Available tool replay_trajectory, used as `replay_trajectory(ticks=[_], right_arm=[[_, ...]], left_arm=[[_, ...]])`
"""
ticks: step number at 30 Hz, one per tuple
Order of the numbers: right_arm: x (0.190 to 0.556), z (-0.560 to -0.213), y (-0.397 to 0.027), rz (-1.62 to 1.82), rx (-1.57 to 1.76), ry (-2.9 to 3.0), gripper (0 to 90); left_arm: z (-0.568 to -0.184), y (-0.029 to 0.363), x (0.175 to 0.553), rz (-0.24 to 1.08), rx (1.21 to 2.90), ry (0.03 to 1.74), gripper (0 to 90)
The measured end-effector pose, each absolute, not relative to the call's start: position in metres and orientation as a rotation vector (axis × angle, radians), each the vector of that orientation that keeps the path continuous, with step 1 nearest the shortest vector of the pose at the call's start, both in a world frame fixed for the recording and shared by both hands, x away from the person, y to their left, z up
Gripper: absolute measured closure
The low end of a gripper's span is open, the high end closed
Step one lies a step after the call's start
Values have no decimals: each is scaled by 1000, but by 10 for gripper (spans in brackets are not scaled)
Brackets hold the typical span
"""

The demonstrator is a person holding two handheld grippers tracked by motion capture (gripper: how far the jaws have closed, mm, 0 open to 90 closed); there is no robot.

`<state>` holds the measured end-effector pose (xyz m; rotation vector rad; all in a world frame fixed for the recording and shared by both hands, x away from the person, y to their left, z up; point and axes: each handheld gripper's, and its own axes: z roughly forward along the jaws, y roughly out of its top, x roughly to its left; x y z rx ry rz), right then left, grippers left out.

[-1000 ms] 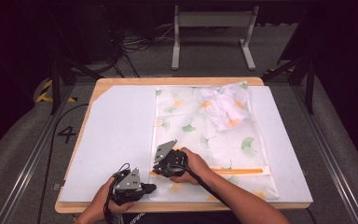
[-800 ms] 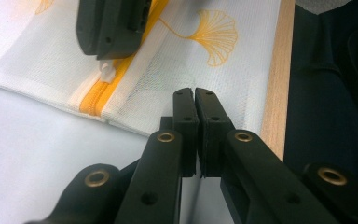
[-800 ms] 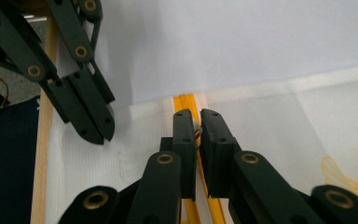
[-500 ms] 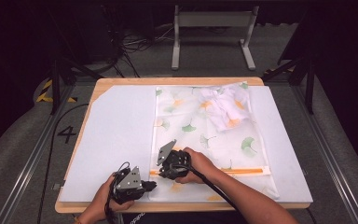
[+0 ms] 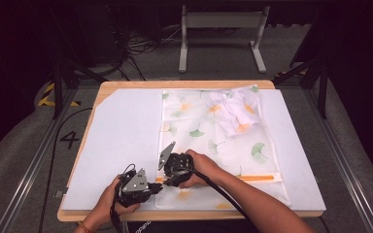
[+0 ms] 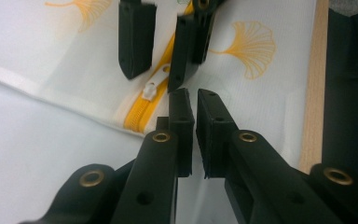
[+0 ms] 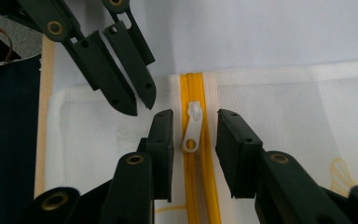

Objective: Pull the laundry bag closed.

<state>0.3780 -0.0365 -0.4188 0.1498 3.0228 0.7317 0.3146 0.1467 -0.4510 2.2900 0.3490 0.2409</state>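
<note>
Your mesh laundry bag (image 5: pixel 209 141) lies flat on the white mat (image 5: pixel 121 136), white clothes (image 5: pixel 235 111) bunched inside its far end. Your right gripper (image 7: pixel 195 135) jaws sit apart, straddling the zipper pull (image 7: pixel 191 128). Your left gripper (image 6: pixel 195 105) jaws nearly together, holding nothing, just beside it.

Mesh bag (image 5: pixel 213 141), white, ginkgo-leaf print, flat on the bench (image 5: pixel 126 87). Yellow zipper (image 7: pixel 196 186) along the bag's near edge; white pull tab (image 7: pixel 191 130) at its end.

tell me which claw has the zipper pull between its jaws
The right claw: its open jaws straddle the white zipper pull on the yellow zipper. The left claw is nearly closed, beside the zipper on the bag's fabric.
</note>
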Motion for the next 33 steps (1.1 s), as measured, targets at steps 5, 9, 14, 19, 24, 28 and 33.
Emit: replay_trajectory(ticks=[5, 9, 14, 19, 24, 28, 33], right_arm=[[379, -422, -32, 716, 145, 3057, 810], [378, -421, -30, 672, 121, 3038, 839], [369, -420, -27, 631, 63, 2981, 881], [366, -419, -27, 588, 56, 2975, 888], [366, -418, -26, 569, 30, 2976, 882], [365, -417, -25, 535, 18, 2983, 862], [365, -417, -23, 513, 34, 2973, 759]], left_arm=[[-452, 146, 322, 243, 2315, 347, 857], [-457, 147, 323, 216, 2297, 358, 872], [-457, 148, 323, 213, 2294, 376, 888], [-458, 148, 323, 203, 2285, 397, 894], [-457, 148, 324, 200, 2287, 391, 900], [-457, 148, 324, 202, 2287, 388, 900], [-457, 149, 324, 198, 2285, 392, 900]])
